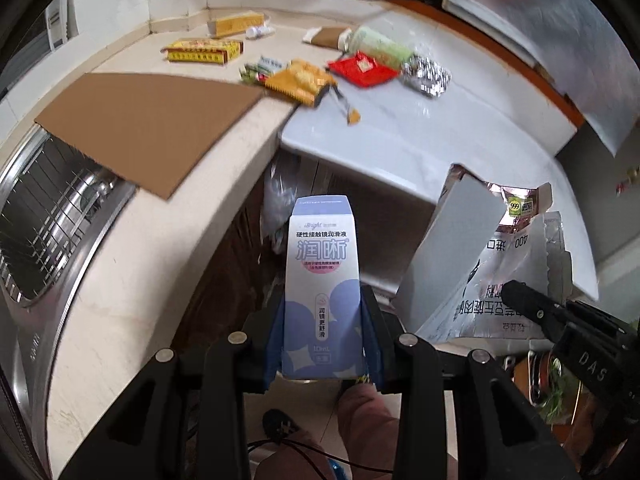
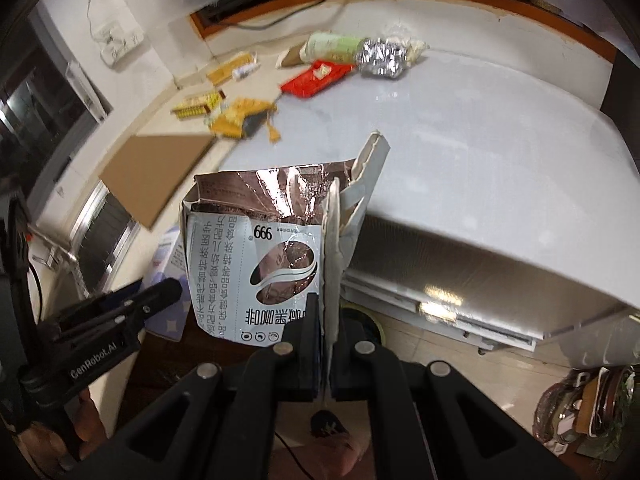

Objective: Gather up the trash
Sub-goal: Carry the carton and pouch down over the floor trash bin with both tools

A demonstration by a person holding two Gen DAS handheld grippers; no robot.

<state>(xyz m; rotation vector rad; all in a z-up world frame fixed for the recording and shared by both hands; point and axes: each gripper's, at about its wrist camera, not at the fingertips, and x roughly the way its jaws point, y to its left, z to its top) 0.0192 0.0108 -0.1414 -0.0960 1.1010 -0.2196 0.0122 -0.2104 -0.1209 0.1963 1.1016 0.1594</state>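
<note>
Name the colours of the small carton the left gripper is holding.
White carton with lavender-blue circles and top flap; clearest in the left wrist view.

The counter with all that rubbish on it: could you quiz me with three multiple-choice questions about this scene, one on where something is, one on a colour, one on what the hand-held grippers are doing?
1. Where does the flat sheet of cardboard lie?
A. On the counter beside the sink
B. On the floor
C. In a gripper

2. What colour is the flat packet next to the crumpled foil?
A. Blue
B. Red
C. Black

3. What is the left hand-held gripper doing?
A. Hanging open and bare
B. Pressing on the counter
C. Clamping a small blue and white box

Answers: 1 A, it rests on the beige counter with one end over the sink. 2 B, it is bright red. 3 C, both fingers press the box's sides.
</note>
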